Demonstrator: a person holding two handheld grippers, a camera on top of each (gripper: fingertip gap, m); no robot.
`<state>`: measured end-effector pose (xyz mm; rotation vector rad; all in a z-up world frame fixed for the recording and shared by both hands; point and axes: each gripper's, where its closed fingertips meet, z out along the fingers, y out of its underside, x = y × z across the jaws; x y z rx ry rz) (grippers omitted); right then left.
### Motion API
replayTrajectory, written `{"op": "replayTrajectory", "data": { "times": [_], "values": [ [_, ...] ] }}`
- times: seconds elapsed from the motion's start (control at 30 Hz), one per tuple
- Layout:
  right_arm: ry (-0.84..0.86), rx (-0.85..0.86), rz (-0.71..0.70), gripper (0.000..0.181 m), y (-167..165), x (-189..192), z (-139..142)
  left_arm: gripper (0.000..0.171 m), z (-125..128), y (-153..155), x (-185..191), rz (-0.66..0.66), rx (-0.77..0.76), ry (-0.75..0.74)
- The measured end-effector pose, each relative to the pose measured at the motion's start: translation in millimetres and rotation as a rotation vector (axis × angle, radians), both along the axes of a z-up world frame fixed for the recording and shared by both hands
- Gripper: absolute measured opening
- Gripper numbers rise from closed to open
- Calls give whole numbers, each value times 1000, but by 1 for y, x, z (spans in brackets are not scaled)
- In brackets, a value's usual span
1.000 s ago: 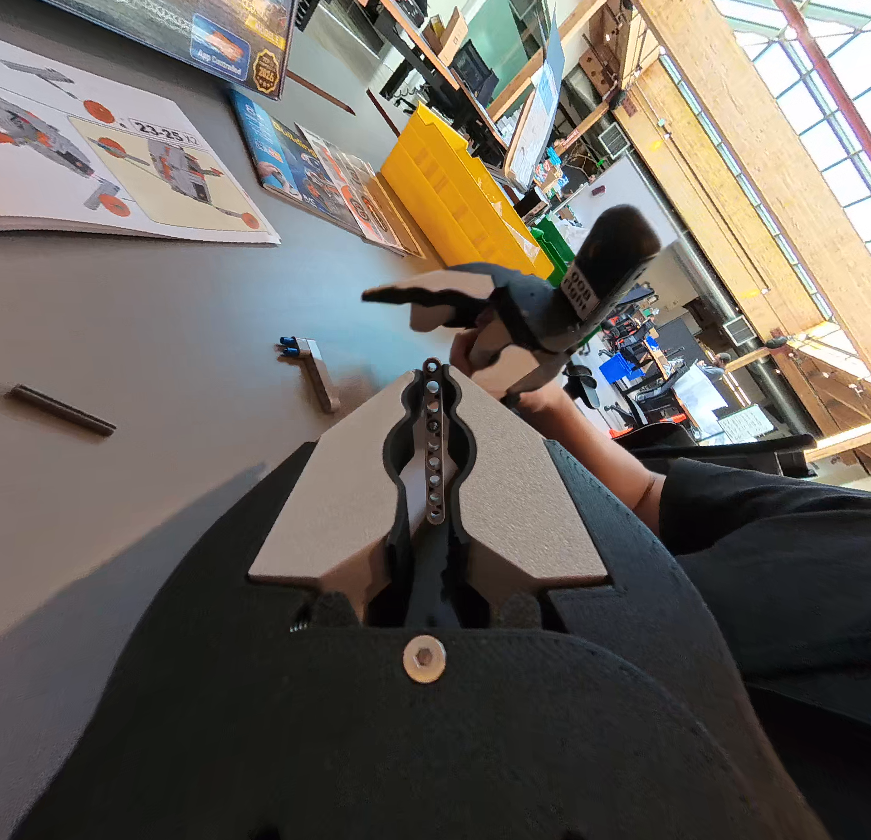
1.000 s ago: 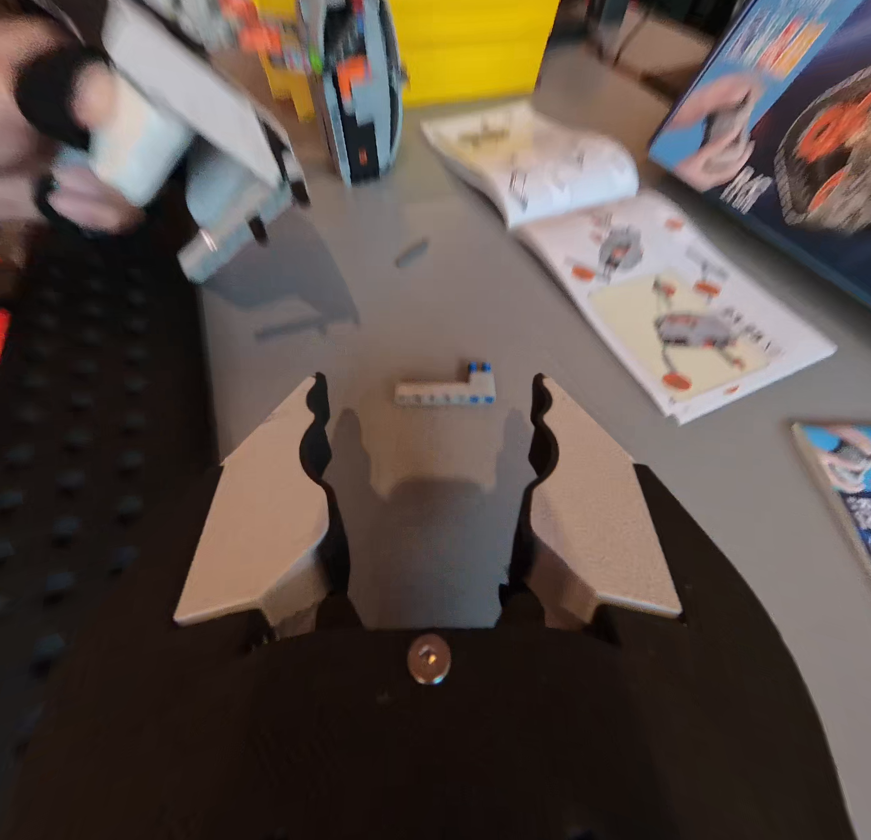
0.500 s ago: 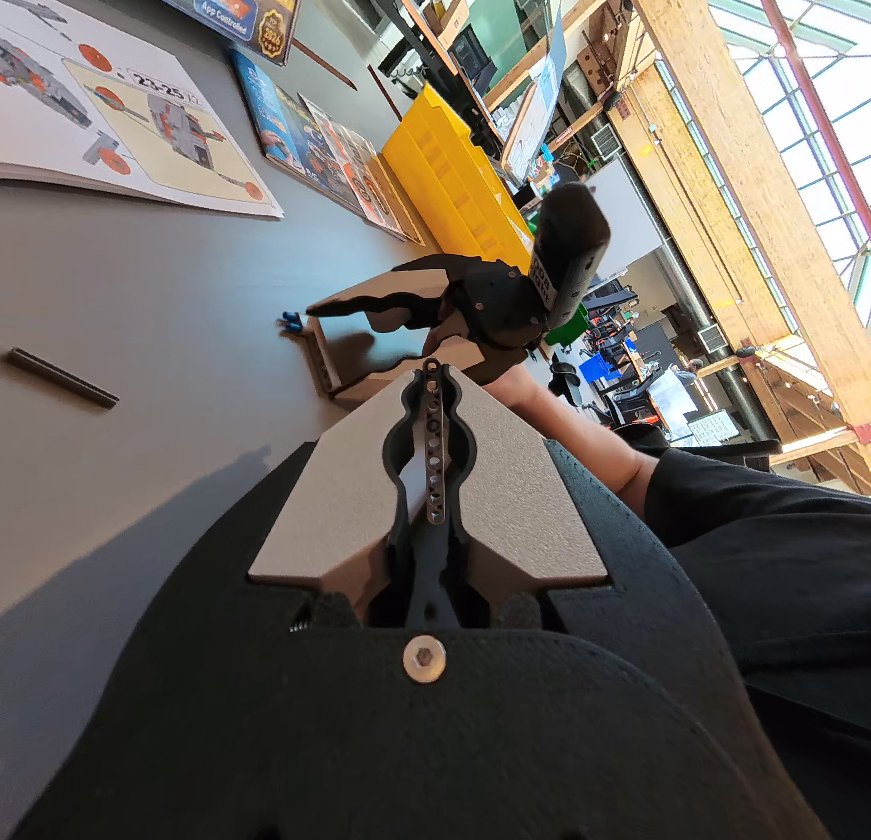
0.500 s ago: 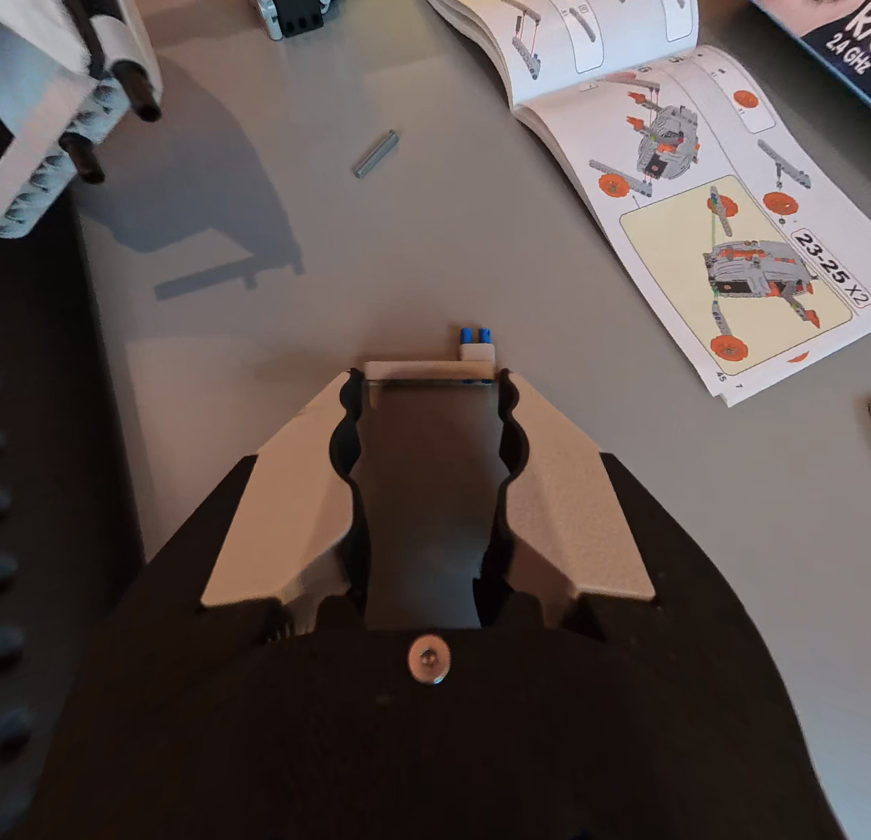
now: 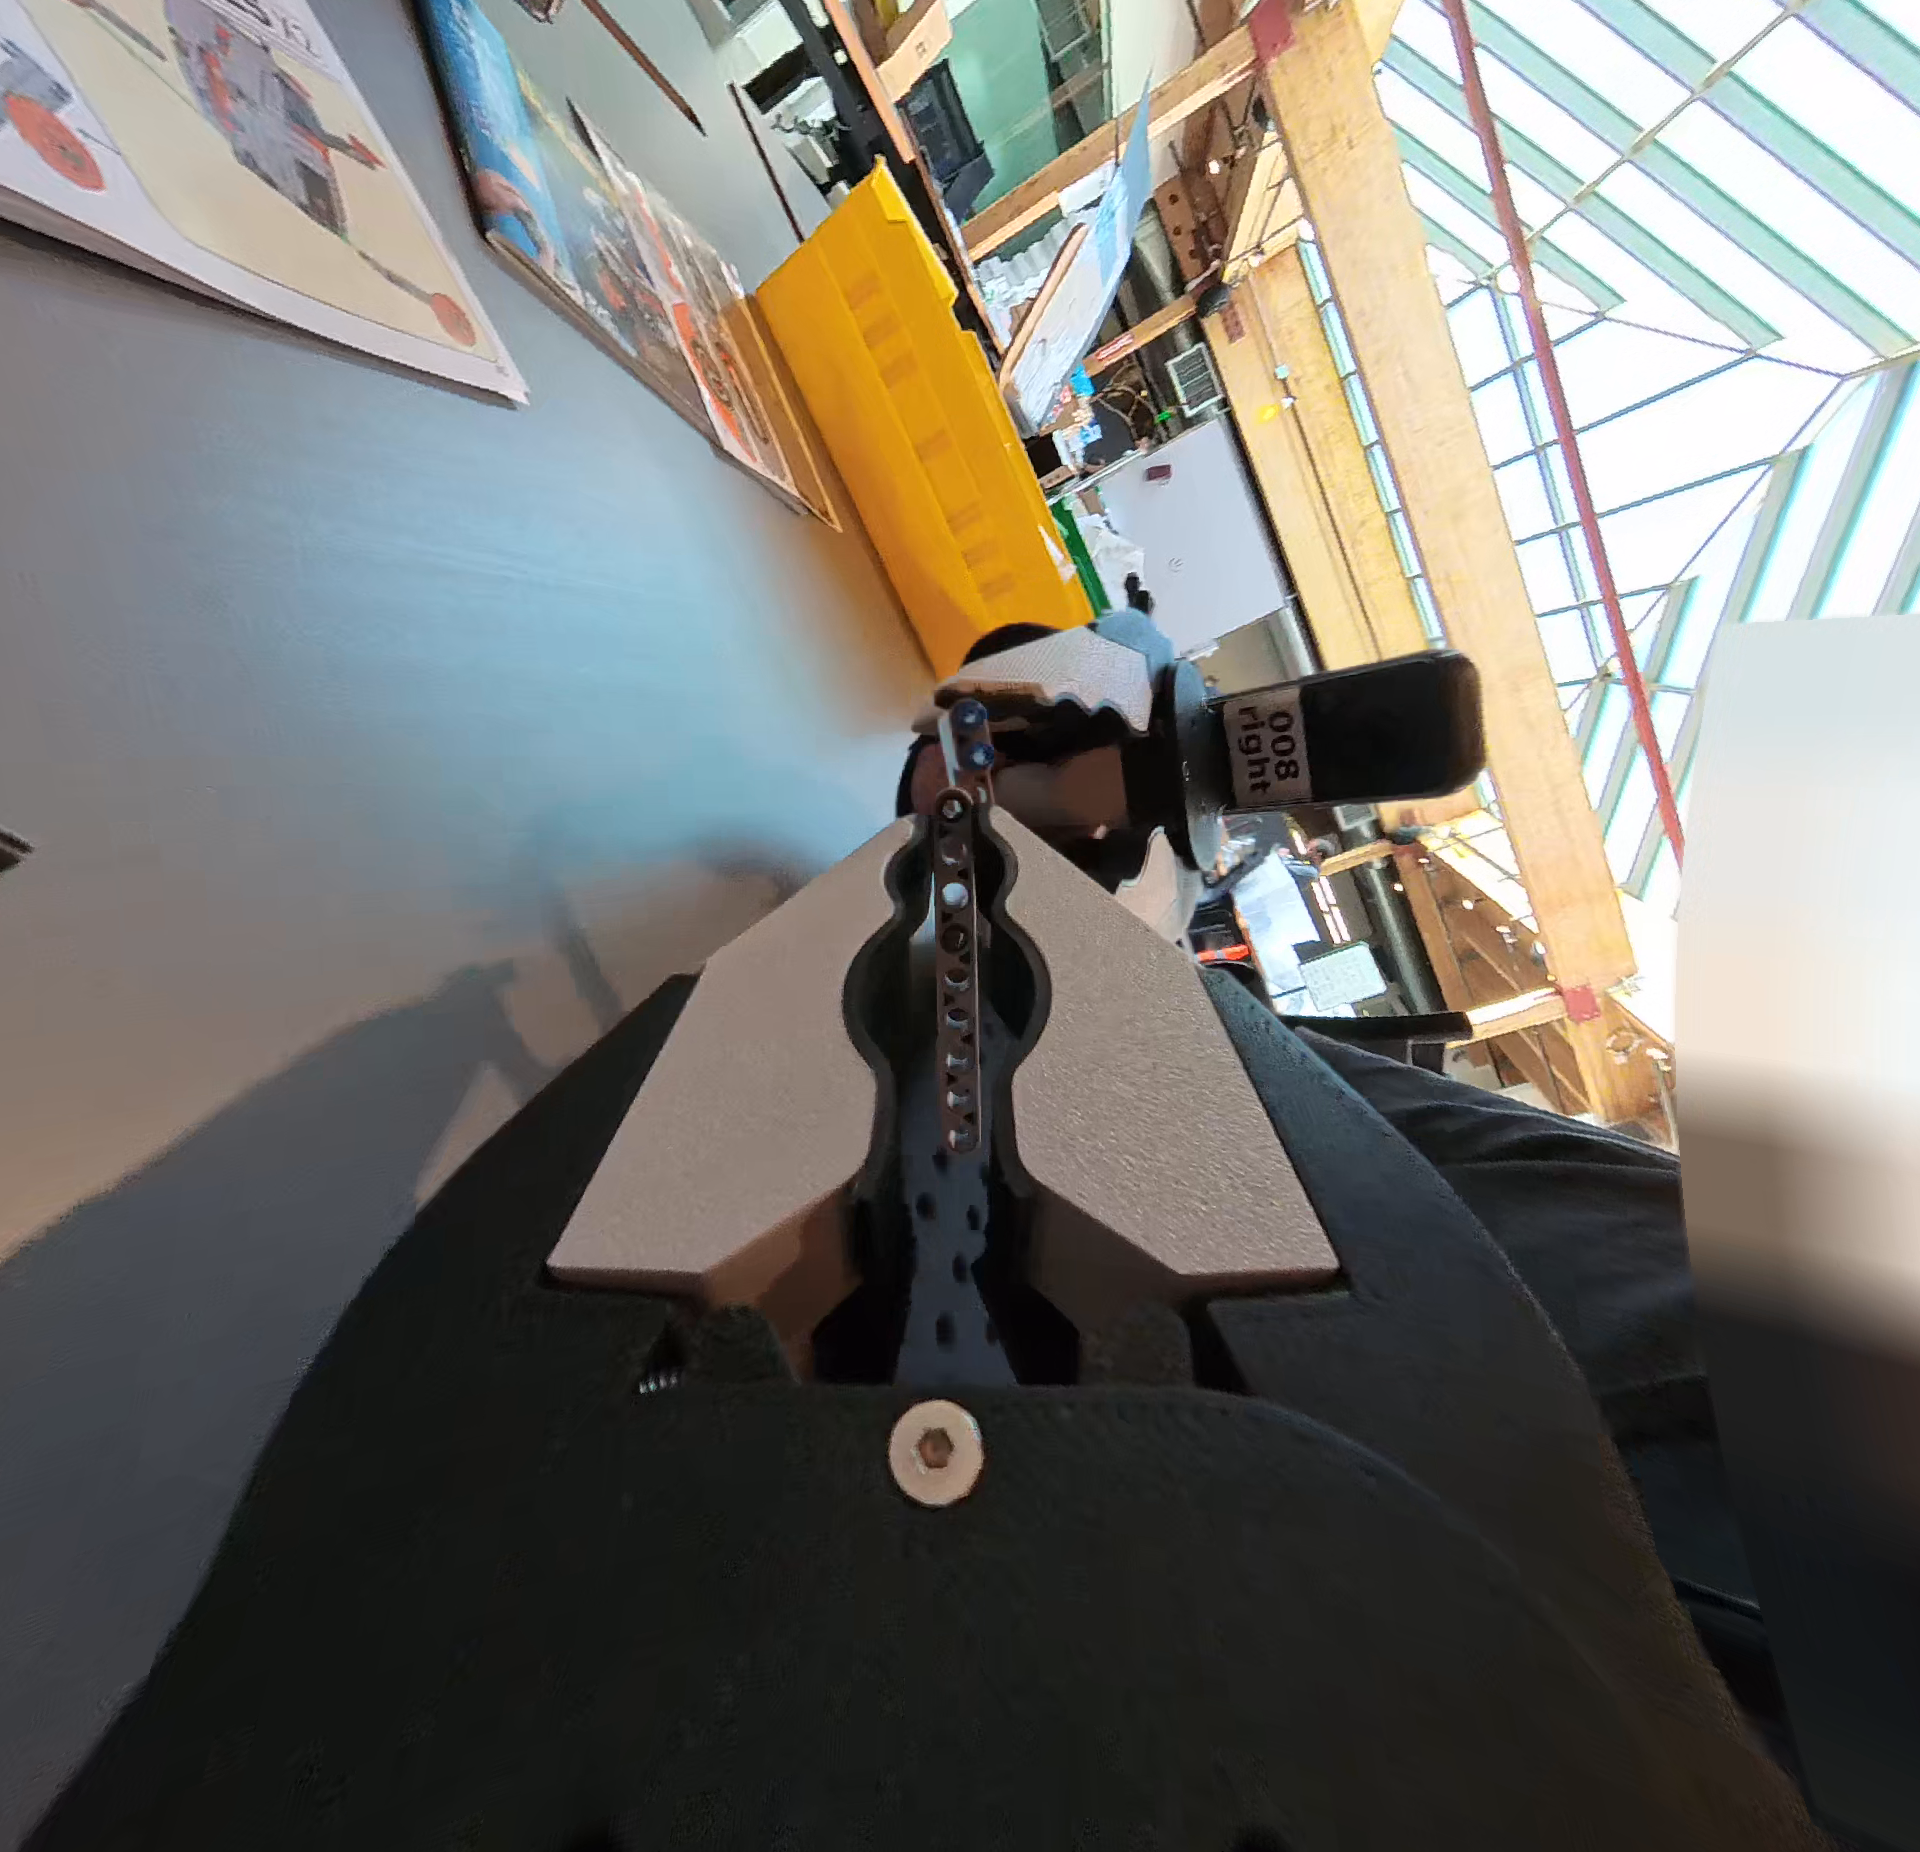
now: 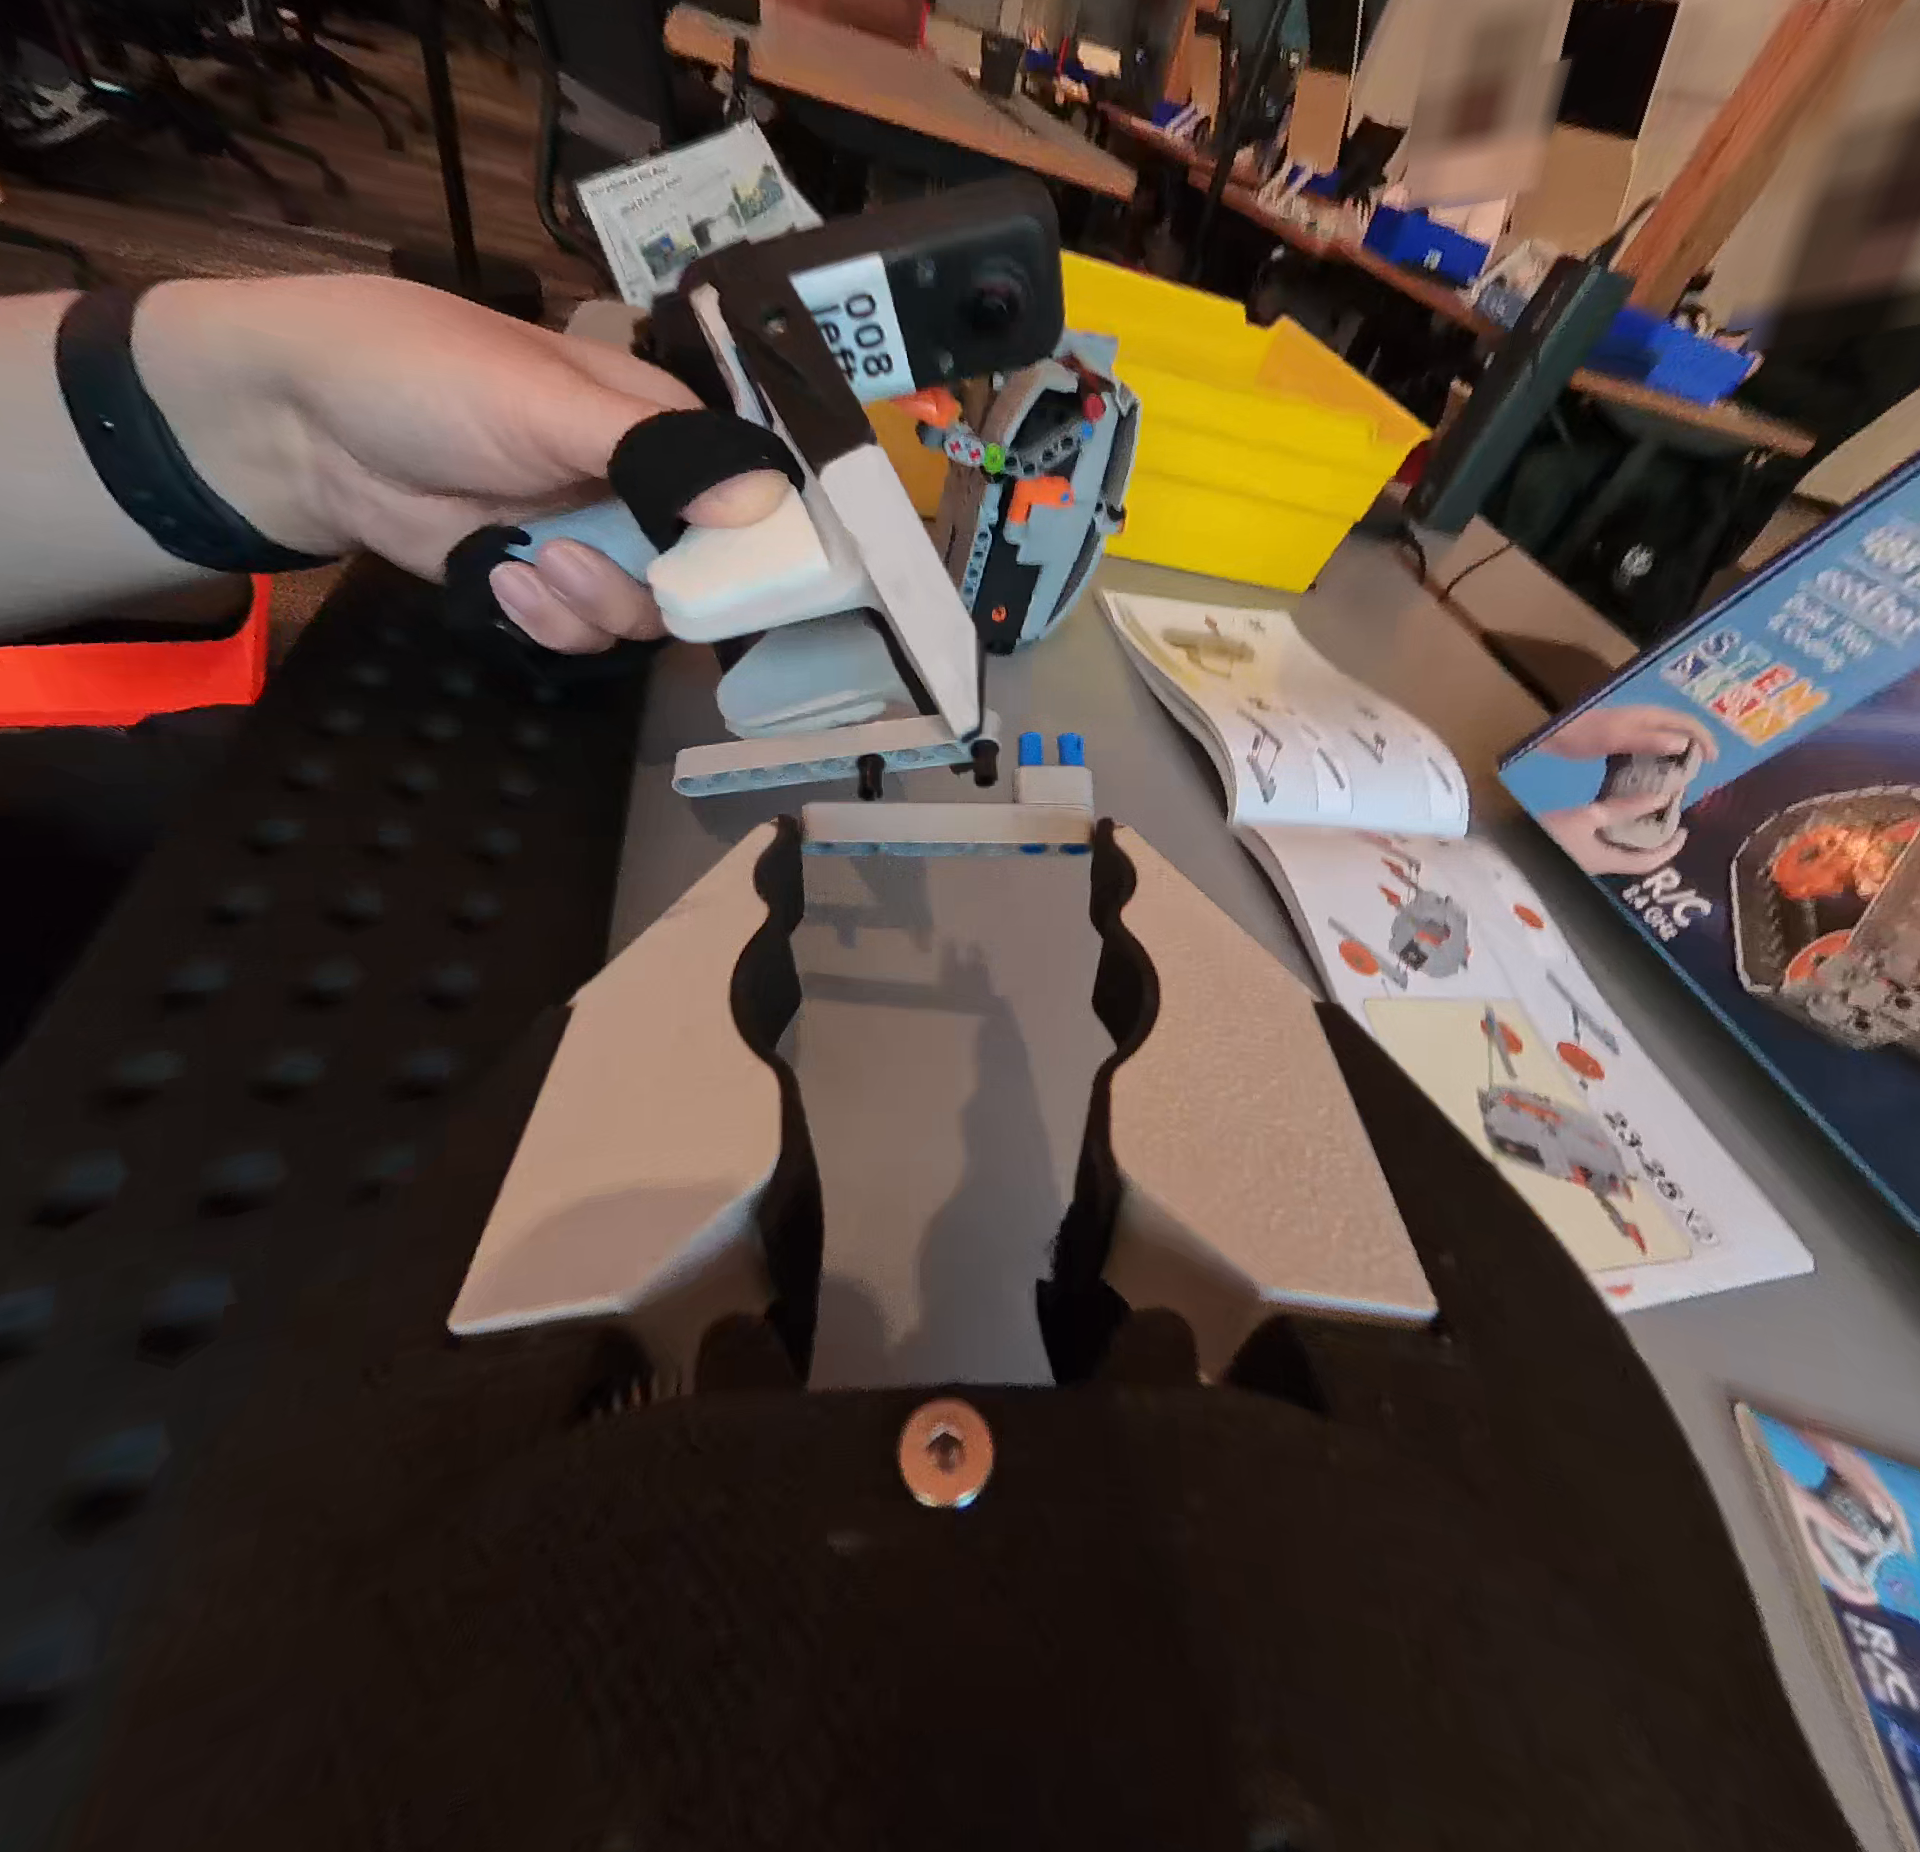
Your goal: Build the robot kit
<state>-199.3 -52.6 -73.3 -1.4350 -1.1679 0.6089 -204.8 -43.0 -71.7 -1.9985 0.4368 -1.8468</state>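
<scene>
My left gripper (image 5: 951, 836) is shut on a long grey beam with holes (image 5: 956, 971), which stands edge-on between the pads. In the right wrist view this beam (image 6: 821, 758) sticks out sideways from the left gripper (image 6: 971, 727), with two black pins pointing down. My right gripper (image 6: 943, 846) is shut on a grey L-shaped beam with two blue pins (image 6: 945, 831), gripped end to end between the fingertips and held above the table. The L-shaped beam (image 5: 966, 748) sits just beyond the tip of the long beam, close to it; I cannot tell if they touch.
An open instruction booklet (image 6: 1455, 971) lies to the right, with a blue product box (image 6: 1766, 815) beyond it. A partly built model (image 6: 1039, 493) and yellow bins (image 6: 1226, 441) stand behind. A black studded mat (image 6: 312, 867) covers the left. The grey table (image 5: 364, 659) is below. My left and right fingertips are right by each other. The partly built model (image 6: 1039, 493) is about equally far from each gripper, around 20 cm.
My right gripper came down over the L-shaped beam on the table, shut on it and lifted it up to the left gripper's long beam. The left gripper kept its hold.
</scene>
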Motion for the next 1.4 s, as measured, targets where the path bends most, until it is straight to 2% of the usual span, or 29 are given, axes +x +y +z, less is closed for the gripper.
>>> {"op": "replayTrajectory", "data": {
  "times": [0.27, 0.53, 0.97, 1.0, 1.03, 1.07, 1.13, 1.17, 1.23, 1.33, 1.4],
  "values": [
    [22, 45, 32, 54, -10, -4, 9, 5, 16, -14, 7, -56, -48, -98],
    [22, 65, 8, 54, -9, -4, 11, 5, 16, -14, 8, -45, -18, -69],
    [-51, 192, -42, 54, -9, -9, 13, 5, 7, -13, 7, -6, 44, 7],
    [-21, 196, -25, 48, -13, -13, 18, 5, 2, -18, 12, -31, 47, 29],
    [3, 225, 28, 0, -24, -18, 24, 6, -1, -28, 21, -86, 36, 29],
    [10, 263, 11, 0, -23, -20, 29, 5, -4, -36, 30, -121, 10, 14],
    [-113, 286, -56, 0, -11, -11, 17, 5, -13, -40, 41, -136, -20, 16],
    [-150, 251, -65, 0, -6, -5, 6, 5, -21, -35, 41, -111, -27, 44],
    [-231, 110, -183, 0, 20, 17, -21, 5, -25, -18, 36, -38, -65, 30],
    [-152, -62, -238, 0, 28, 28, -28, 5, -29, -9, 36, -6, -96, 29],
    [-171, -93, -252, 2, 33, 34, -34, 5, -31, -12, 38, -35, -95, 49]
  ]
}}
